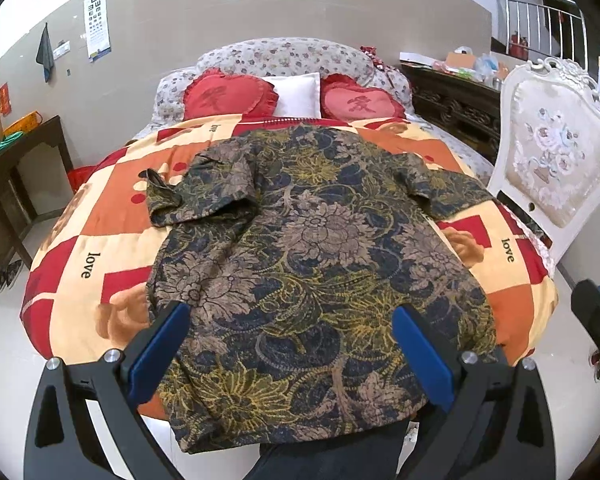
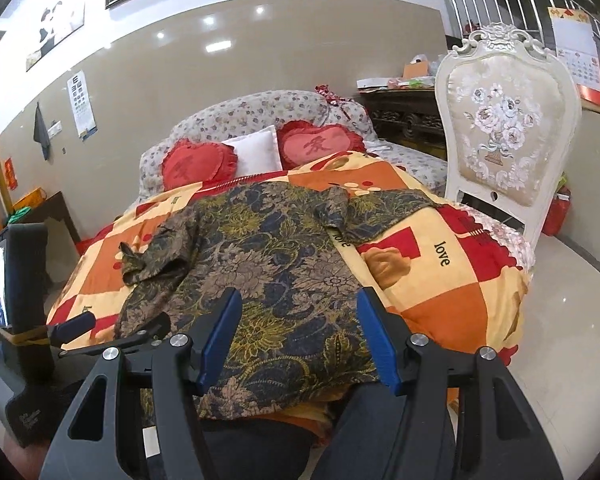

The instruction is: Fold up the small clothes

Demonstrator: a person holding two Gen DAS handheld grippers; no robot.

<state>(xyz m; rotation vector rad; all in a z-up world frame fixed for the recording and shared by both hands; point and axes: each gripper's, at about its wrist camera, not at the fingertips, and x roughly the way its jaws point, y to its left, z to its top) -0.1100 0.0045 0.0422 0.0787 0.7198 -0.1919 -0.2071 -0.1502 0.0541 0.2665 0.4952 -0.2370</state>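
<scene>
Left wrist view: my left hand-held gripper [image 1: 290,350] is spread wide and empty above the near hem of the patterned shirt [image 1: 312,248]; my right hand-held gripper [image 2: 298,334] is likewise released. The shirt lies flat on the bed [image 1: 80,264], unfolded, its left sleeve rumpled, so I judge all folds remain. Quilt lies bare either side; a chair [image 1: 556,160] crowds the right edge.

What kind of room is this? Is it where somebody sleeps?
Most likely a bedroom in someone's home. There is a bed with a patchwork quilt, two red heart-shaped cushions against a flowery headboard, and a patterned shirt spread out on the quilt for folding.
</scene>
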